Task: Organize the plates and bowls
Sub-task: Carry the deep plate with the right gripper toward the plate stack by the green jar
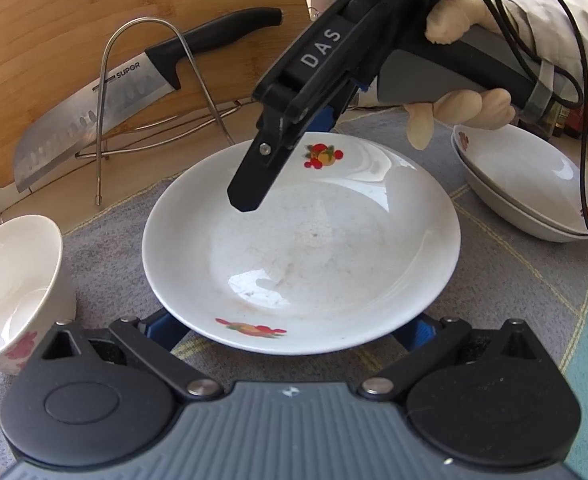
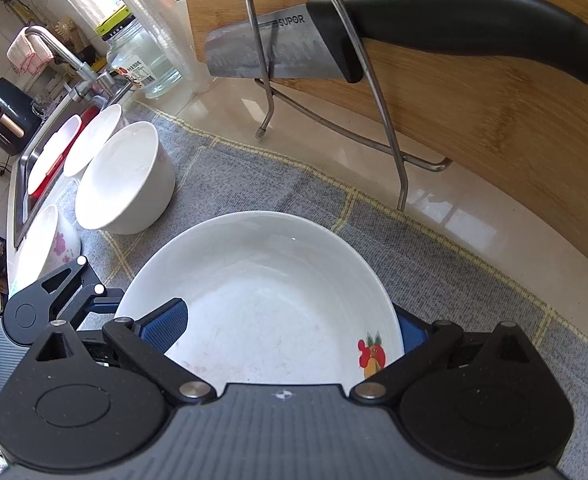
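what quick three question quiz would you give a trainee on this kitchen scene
1. True or false: the knife lies flat on the plate.
2. What decorates the plate's rim? A fruit, B fish, C stripes.
3. Fill in: the bowl beside the plate carries ___ flowers.
Key: 1 false, the knife sits in the wire rack; 2 A; 3 pink.

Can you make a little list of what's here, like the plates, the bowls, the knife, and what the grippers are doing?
Middle plate: white, fruit pictures, on gray mat
Left gripper: open, around the plate's near edge
Right gripper: open, around the plate's other edge
Stacked plates: at the right
Bowls: white, near sink
Knife: on wire rack, by cutting board
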### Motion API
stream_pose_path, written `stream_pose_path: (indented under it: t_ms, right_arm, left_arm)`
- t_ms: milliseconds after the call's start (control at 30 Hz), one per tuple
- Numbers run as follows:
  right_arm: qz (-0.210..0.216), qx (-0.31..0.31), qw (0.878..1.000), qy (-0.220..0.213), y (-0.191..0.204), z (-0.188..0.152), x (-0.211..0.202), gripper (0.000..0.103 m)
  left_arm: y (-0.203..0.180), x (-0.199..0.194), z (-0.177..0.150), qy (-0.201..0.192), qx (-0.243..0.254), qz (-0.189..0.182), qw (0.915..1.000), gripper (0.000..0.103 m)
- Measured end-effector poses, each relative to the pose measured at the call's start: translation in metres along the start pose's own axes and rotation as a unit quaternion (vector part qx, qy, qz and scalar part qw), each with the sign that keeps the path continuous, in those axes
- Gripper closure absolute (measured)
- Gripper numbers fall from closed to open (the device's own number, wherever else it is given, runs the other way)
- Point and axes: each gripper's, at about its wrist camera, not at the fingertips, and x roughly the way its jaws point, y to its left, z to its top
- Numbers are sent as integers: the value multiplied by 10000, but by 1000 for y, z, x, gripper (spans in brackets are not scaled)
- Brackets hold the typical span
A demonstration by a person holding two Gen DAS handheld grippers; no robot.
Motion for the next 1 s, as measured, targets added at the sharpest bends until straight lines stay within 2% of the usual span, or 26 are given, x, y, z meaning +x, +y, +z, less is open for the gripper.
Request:
stream_pose_path:
  t_ms: [400,1000]
  right_arm:
    - [6,-17,9999,-158,10,-7,-14,0]
    - [-108,68,9988,-464,23,-34,-52,0]
  left_arm:
    - [-8,-15,6,-45,172,62,9998,0]
    - [-30,-40,14,-120,408,-84,9991,0]
